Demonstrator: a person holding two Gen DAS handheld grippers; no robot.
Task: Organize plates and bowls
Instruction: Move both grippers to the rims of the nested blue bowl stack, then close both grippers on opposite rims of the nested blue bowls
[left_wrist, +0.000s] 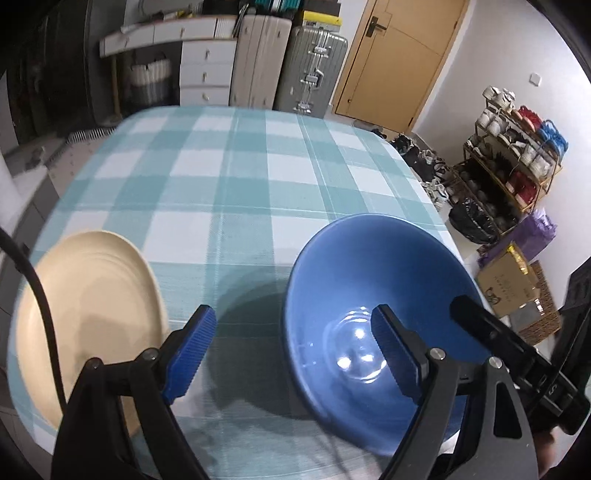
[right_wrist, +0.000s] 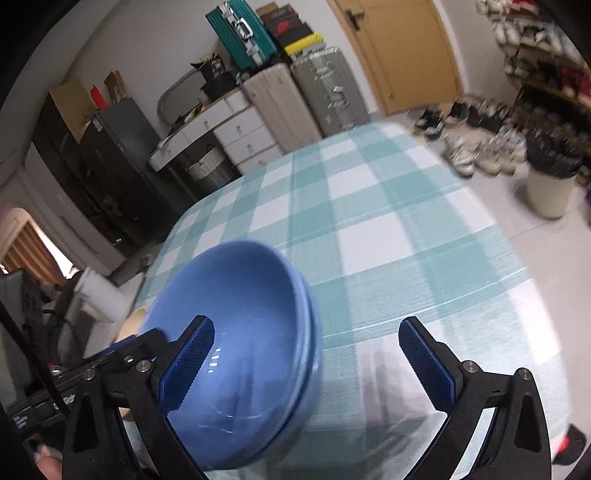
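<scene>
The blue bowl (left_wrist: 373, 306) sits in the lower right of the left wrist view, on the near right part of the worktop (left_wrist: 236, 177), which wears a teal and white checked cloth. Light glints off the bowl's inner bottom. In the right wrist view the same blue shape fills the lower left, and a second rim line along its right side shows two blue bowls nested one inside the other (right_wrist: 243, 332). A cream plate (left_wrist: 88, 314) lies flat at the lower left of the left wrist view, well apart from the bowl, with bare cloth and the bowl's shadow between them.

The left tongs (left_wrist: 293, 352) stand wide with nothing pressed between the blue pads: the right pad hangs over the inside of the bowl, the left pad over the cloth just beside the plate. The right tongs (right_wrist: 306, 363) also stand wide and hold nothing; their left pad is over the bowl's inside, their right pad over bare cloth. The black end of the other tool shows at the lower right of the left wrist view, beyond the bowl's rim.

Past the far edge of the worktop, at the top of the frame, are a white drawer unit (left_wrist: 207, 70), a beige and a grey suitcase (left_wrist: 314, 70) and a wooden door (left_wrist: 399, 48). A shoe rack (left_wrist: 513, 158) stands at the right.
</scene>
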